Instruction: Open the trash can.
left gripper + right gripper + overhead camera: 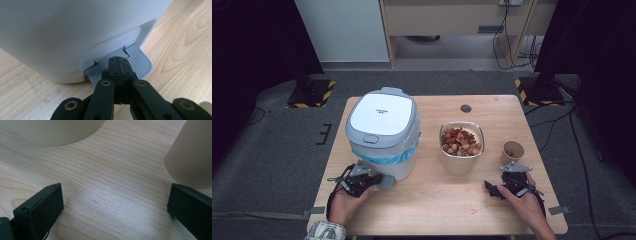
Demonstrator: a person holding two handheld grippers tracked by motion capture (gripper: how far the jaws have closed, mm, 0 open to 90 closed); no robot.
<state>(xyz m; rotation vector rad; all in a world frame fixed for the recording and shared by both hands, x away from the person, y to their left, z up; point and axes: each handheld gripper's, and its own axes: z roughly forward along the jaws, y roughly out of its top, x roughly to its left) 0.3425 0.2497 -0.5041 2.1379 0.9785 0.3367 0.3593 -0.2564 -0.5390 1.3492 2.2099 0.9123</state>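
Left hand-held gripper (pixel 119 65) sits low, jaws closed empty on the bin's pedal (pixel 140 63), wooden counter (pixel 437 200), grey floor (pixel 272 150).

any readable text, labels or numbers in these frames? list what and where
Small dark print in the middle of the white bin lid: too small and blurred to read.
Yellow-black hazard stripes on the stand bases on the floor: a warning pattern, no words.
Metal bowl, paper cup, pedal: no text visible.
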